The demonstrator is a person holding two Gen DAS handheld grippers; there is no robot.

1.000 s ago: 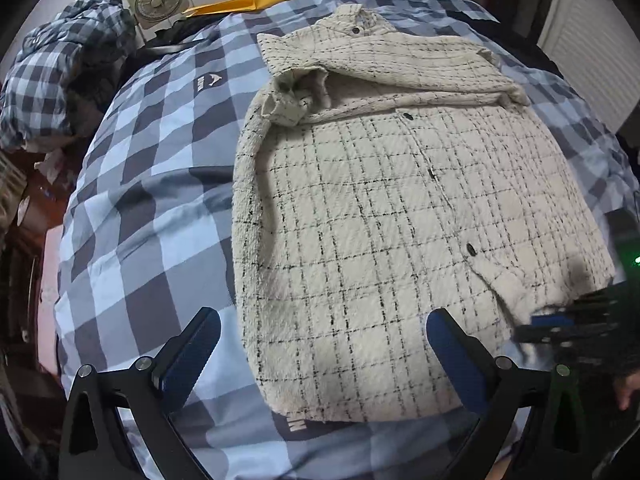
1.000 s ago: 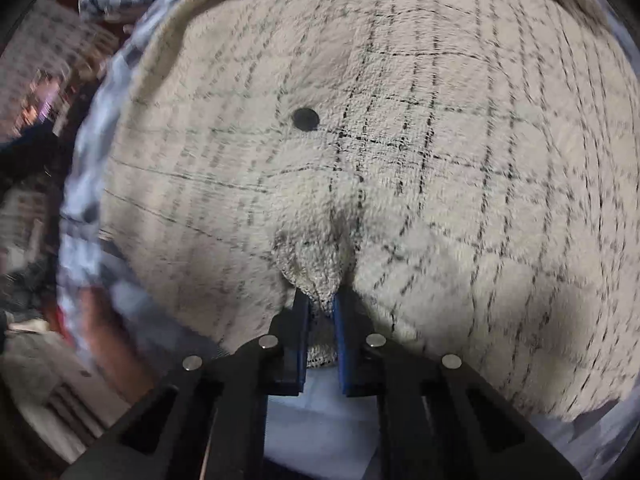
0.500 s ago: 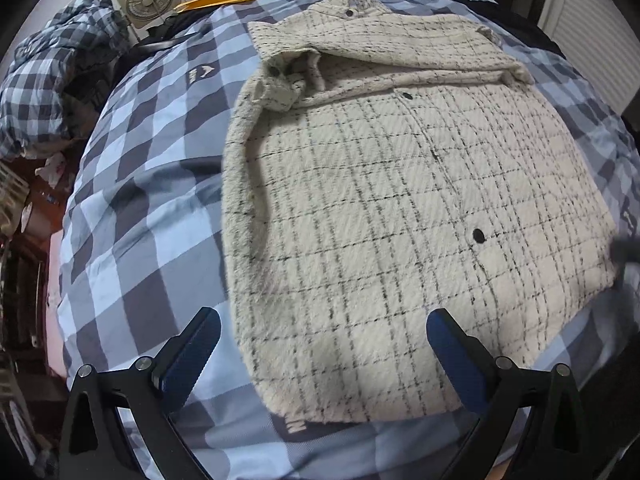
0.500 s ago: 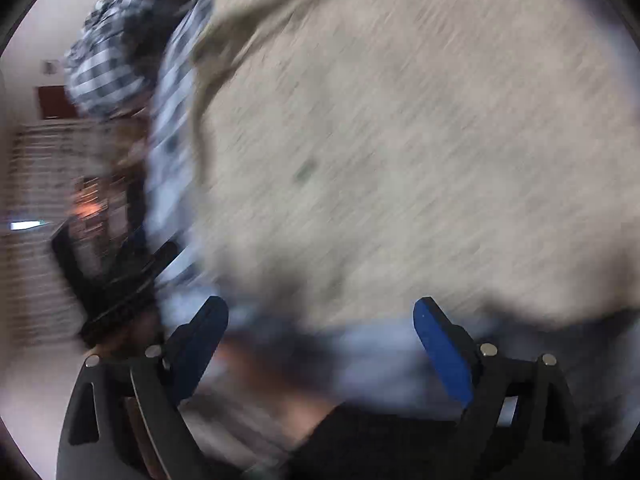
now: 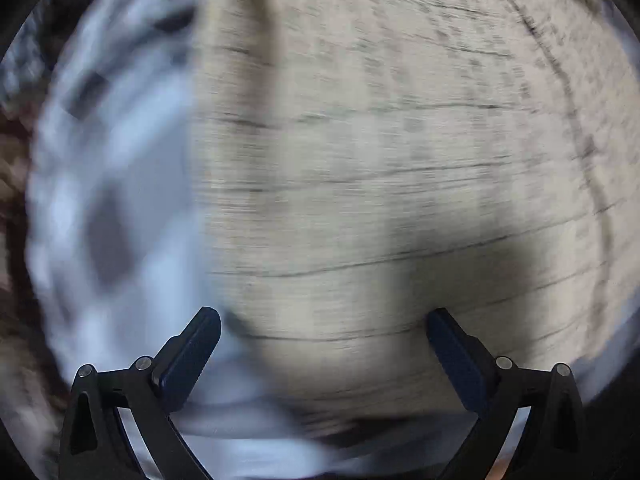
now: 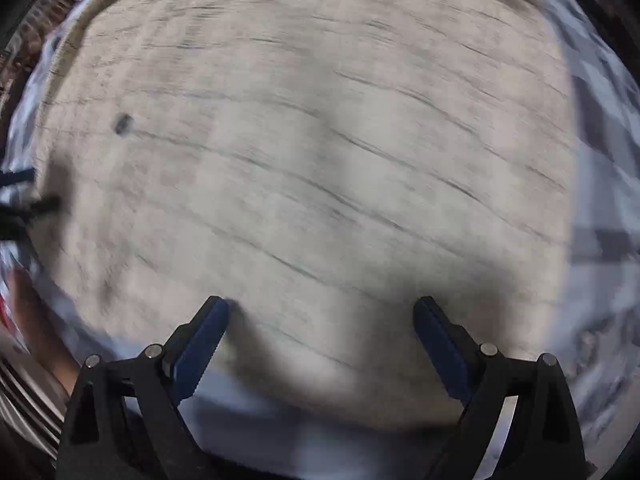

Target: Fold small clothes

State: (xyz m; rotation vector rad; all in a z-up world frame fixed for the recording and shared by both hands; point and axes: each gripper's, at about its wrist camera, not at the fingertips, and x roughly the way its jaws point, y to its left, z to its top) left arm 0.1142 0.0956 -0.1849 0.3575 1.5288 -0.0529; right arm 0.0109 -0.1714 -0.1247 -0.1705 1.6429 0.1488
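My left gripper (image 5: pixel 322 336) hangs wide and empty over the near left corner of the cream checked jacket (image 5: pixel 400 168), hem just below its pads. My right gripper (image 6: pixel 320 324), equally wide and empty, hovers at the near hem toward the right. The jacket lies flat on the blue checked bedspread (image 5: pixel 120 184), running away from both tools.

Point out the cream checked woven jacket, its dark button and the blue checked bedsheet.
Cream checked woven jacket (image 6: pixel 320 140): right wrist view, on the flat middle of the fabric.
Dark button (image 6: pixel 123 123): right wrist view, on the blurred button face.
Blue checked bedsheet (image 5: pixel 120 200): left wrist view, on bare sheet left of the jacket.
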